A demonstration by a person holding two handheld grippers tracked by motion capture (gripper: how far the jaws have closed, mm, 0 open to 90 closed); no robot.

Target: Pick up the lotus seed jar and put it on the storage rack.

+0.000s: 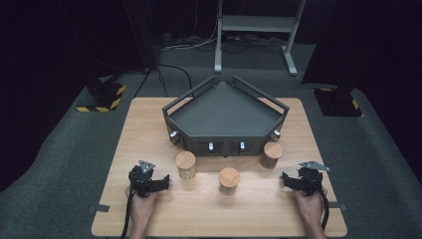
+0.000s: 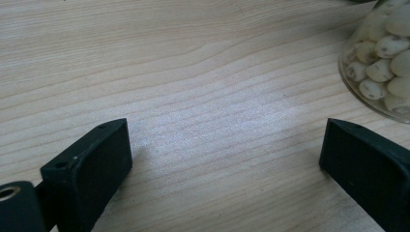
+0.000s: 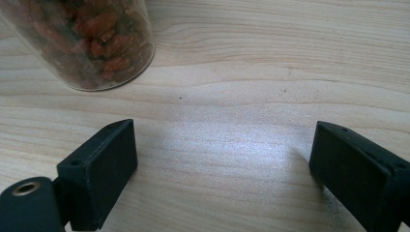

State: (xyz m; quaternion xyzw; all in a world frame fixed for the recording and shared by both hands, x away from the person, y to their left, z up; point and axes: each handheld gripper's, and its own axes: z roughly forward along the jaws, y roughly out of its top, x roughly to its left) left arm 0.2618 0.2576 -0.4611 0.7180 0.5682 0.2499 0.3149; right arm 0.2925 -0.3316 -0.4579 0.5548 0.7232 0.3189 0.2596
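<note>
Three cork-lidded jars on the table (image 1: 278, 199) — left jar (image 1: 185, 165) holds pale beans, middle jar (image 1: 229, 180) reddish dried pieces, right jar (image 1: 271, 154) contents unclear. One dark tray (image 1: 224, 112) behind. Left gripper (image 1: 158, 182) and right gripper (image 1: 291, 180) — jaws apart, holding nothing.

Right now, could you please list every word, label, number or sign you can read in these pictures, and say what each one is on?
No readable text in any view.
The three jars (left jar, middle jar, right jar): plain wooden lids, no labels seen.
The dark tray: small white knobs on its front, no legible marks.
Black-and-yellow hazard stripes on the floor: a pattern, not lettering.
</note>
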